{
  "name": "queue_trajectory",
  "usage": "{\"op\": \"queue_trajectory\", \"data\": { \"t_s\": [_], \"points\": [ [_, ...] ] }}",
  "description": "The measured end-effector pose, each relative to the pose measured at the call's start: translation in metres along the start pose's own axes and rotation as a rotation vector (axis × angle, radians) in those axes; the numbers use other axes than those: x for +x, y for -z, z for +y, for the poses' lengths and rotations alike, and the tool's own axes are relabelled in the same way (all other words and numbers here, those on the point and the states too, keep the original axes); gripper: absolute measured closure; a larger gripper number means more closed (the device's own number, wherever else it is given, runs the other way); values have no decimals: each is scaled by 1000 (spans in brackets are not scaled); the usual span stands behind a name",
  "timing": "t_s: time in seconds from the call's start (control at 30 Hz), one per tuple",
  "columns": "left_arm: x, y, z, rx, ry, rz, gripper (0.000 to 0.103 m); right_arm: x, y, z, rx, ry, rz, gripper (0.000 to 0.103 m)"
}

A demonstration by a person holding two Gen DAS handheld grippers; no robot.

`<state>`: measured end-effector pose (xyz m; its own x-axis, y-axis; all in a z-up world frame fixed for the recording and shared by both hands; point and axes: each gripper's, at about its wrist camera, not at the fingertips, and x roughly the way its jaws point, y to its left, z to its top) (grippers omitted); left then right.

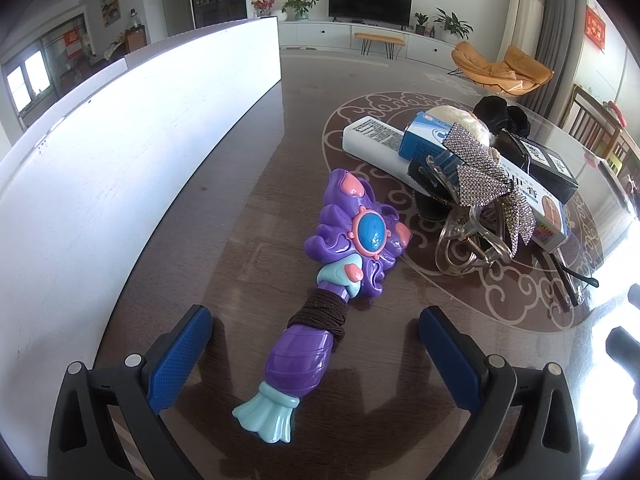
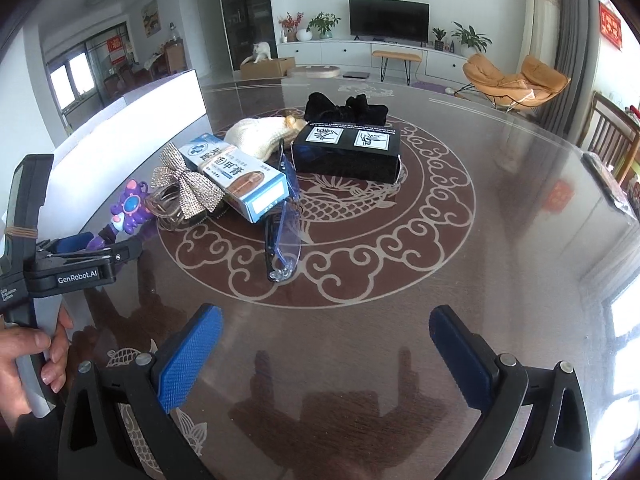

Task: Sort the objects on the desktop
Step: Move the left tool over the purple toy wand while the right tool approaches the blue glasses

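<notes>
A purple toy wand with a blue gem and a brown hair tie wound round its handle lies on the dark table. My left gripper is open, its blue pads either side of the wand's handle, not touching it. The wand also shows in the right wrist view. My right gripper is open and empty over bare table, near the pile. The pile holds a glitter bow clip, a blue-and-white box, a black box, blue-framed glasses, a cream knit item and a black scrunchie.
A long white box stands along the table's left side, close to the wand. A white power bank lies under the pile. Wooden chairs stand at the far right edge. The left hand-held gripper's body shows at left in the right wrist view.
</notes>
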<state>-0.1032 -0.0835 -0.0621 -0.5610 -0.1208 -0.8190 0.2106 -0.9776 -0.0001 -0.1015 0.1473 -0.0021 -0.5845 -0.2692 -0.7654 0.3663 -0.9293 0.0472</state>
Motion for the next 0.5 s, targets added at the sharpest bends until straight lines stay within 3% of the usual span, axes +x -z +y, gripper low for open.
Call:
{"op": "queue_trajectory", "data": {
  "t_s": [0.33,0.5],
  "points": [
    [-1,0,1,0,0,0,0,64,-34,38,-176,32,108,0],
    [0,0,0,0,-1,0,0,73,-32,28,-99,-5,120,0]
  ]
}}
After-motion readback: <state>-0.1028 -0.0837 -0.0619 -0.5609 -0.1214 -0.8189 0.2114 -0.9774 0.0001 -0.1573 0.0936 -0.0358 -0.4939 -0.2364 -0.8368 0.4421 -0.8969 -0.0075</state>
